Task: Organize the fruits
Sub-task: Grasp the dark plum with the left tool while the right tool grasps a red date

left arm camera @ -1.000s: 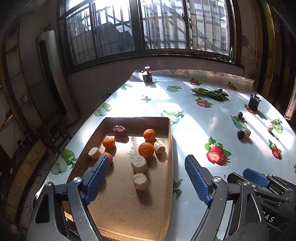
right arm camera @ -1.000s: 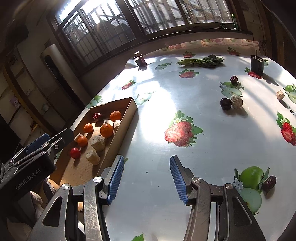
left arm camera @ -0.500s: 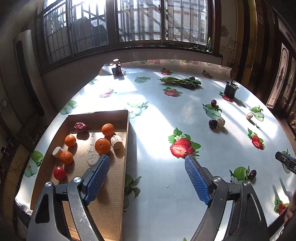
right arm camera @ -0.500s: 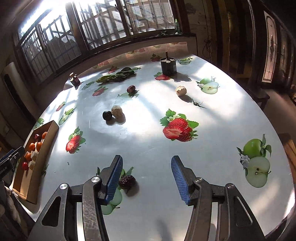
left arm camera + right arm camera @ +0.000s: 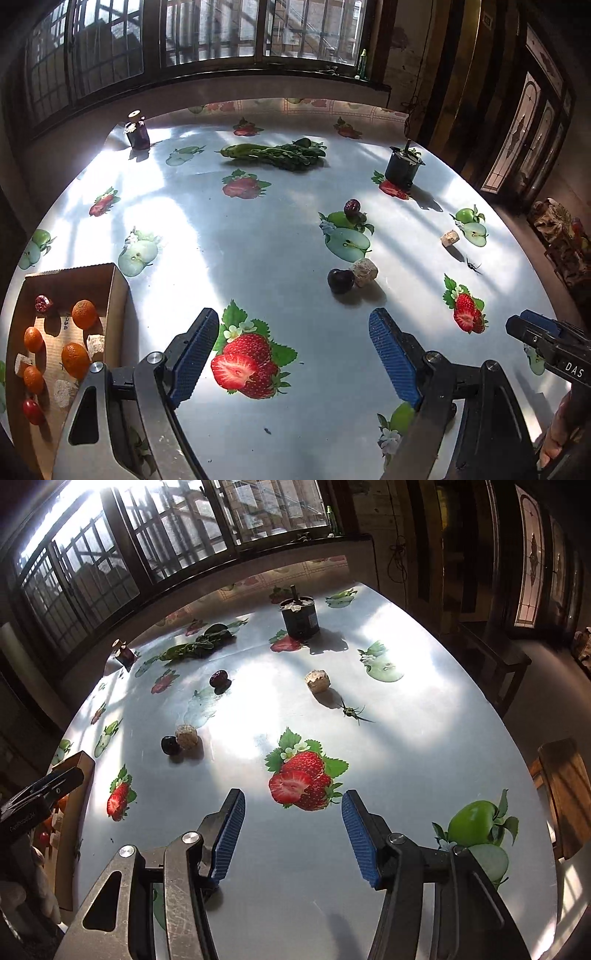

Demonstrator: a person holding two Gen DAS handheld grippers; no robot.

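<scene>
A cardboard tray (image 5: 118,291) at the table's left edge holds several oranges (image 5: 84,314), a red fruit (image 5: 33,411) and pale chunks. Loose on the table lie a dark plum (image 5: 340,281) touching a pale chunk (image 5: 365,271), a dark red fruit (image 5: 352,206) and another pale chunk (image 5: 450,237). They show in the right wrist view too: plum (image 5: 170,745), red fruit (image 5: 218,678), chunk (image 5: 317,681). My left gripper (image 5: 291,354) is open and empty over the table. My right gripper (image 5: 291,836) is open and empty, above a printed strawberry.
Leafy greens (image 5: 275,152), a small dark jar (image 5: 137,130) and a black can (image 5: 402,168) stand at the table's far side. An insect (image 5: 351,712) sits on the cloth. A wooden chair (image 5: 561,794) is off the right edge.
Both grippers have swung right, away from the tray and toward the table's middle and right. The dark fruit beside the right gripper's left finger is out of view. Both stay open.
</scene>
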